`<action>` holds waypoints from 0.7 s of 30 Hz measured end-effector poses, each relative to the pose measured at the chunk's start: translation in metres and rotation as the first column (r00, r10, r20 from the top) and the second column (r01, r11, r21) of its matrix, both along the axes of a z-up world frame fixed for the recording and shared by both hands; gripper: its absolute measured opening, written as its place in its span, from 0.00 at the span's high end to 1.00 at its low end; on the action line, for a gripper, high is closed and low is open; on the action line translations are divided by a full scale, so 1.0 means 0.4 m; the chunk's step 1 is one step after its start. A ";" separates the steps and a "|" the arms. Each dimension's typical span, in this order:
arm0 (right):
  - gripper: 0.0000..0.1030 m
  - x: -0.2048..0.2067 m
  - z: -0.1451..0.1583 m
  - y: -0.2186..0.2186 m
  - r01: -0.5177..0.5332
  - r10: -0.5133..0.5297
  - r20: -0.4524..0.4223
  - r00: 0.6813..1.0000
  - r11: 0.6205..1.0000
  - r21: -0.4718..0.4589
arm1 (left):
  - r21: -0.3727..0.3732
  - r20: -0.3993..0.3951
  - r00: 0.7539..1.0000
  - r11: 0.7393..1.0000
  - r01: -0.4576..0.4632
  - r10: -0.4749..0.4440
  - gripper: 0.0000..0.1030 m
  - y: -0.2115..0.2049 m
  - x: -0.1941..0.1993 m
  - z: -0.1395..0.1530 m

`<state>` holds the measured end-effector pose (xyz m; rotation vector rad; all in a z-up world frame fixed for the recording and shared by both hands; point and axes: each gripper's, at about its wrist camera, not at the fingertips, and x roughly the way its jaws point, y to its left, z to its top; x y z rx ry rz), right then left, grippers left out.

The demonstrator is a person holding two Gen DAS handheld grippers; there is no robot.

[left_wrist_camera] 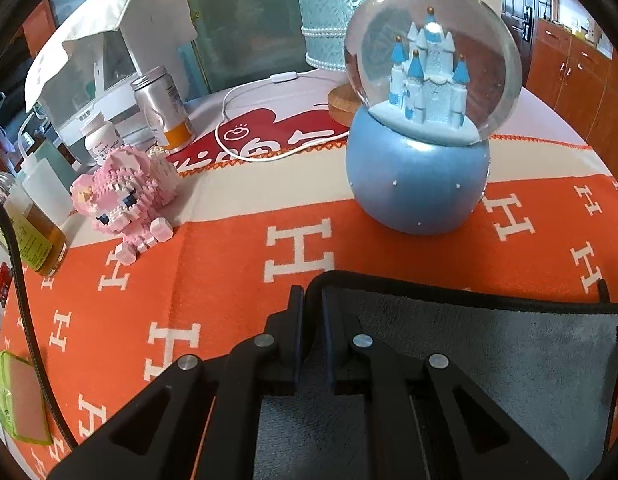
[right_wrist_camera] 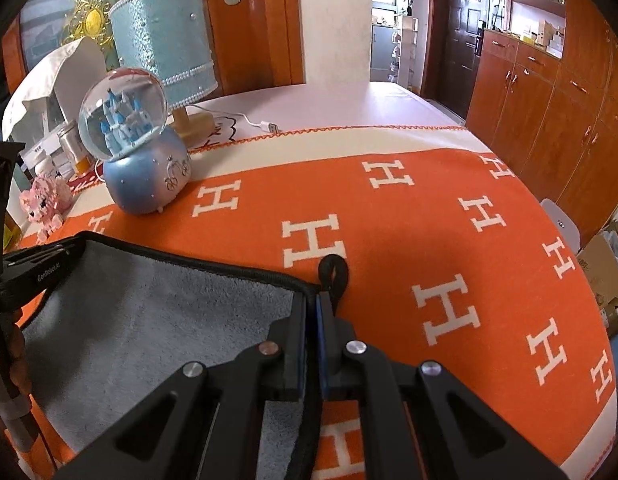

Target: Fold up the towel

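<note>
Towel (right_wrist_camera: pixel 157 312) lies grey and limp on the orange blanket (right_wrist_camera: pixel 389 208), so I judge the bound corners the surest hold, where my left gripper (left_wrist_camera: pixel 311 300) and right gripper (right_wrist_camera: pixel 313 304) are pinched closed.

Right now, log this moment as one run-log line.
task: fold towel | left gripper: shut on grey towel corner | right gripper: shut on opposite corner | towel on orange blanket
</note>
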<state>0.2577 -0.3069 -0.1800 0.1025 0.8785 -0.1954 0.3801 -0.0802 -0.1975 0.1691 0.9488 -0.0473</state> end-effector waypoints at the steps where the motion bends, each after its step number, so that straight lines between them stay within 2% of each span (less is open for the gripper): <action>1: 0.95 0.001 -0.002 0.001 0.000 0.000 -0.002 1.000 1.000 -0.004 | 0.000 -0.001 1.000 1.000 0.000 0.000 0.94 -0.001 0.000 -0.002; 5: 0.95 -0.001 -0.003 0.008 -0.002 0.002 -0.001 1.000 1.000 -0.026 | -0.004 0.000 1.000 1.000 -0.005 0.005 0.93 0.000 0.000 -0.004; 10: 0.84 0.000 0.000 0.011 0.011 -0.011 -0.008 1.000 0.998 -0.061 | -0.001 -0.001 1.000 1.000 -0.008 0.008 0.90 -0.001 -0.001 -0.005; 11: 0.79 -0.002 0.002 0.008 0.019 -0.019 -0.005 1.000 0.998 -0.061 | 0.002 -0.002 1.000 1.000 -0.012 0.012 0.83 -0.002 -0.001 -0.005; 12: 0.77 -0.005 0.007 0.005 0.031 -0.031 0.000 1.000 0.998 -0.061 | 0.006 -0.004 1.000 1.000 -0.020 0.020 0.70 -0.001 -0.001 -0.004; 13: 0.71 -0.007 0.012 0.002 0.037 -0.037 0.008 0.999 0.998 -0.059 | 0.009 -0.002 1.000 1.000 -0.030 0.030 0.64 0.002 -0.002 -0.003; 15: 0.59 -0.014 0.024 0.000 0.041 -0.040 0.022 0.999 0.998 -0.055 | -0.001 -0.001 0.999 0.999 -0.049 0.049 0.33 0.011 -0.003 0.002; 18: 0.51 -0.023 0.045 0.004 0.036 -0.033 0.046 0.998 0.998 -0.056 | -0.029 -0.003 0.998 0.997 -0.069 0.069 0.10 0.026 -0.005 0.012; 20: 0.47 -0.025 0.057 0.010 0.036 -0.033 0.057 0.998 0.997 -0.066 | -0.035 -0.025 0.997 0.997 -0.074 0.073 0.02 0.029 -0.003 0.012; 21: 0.45 -0.027 0.063 0.013 0.037 -0.033 0.063 0.997 0.997 -0.071 | -0.034 -0.044 0.996 0.997 -0.073 0.072 0.02 0.029 -0.001 0.009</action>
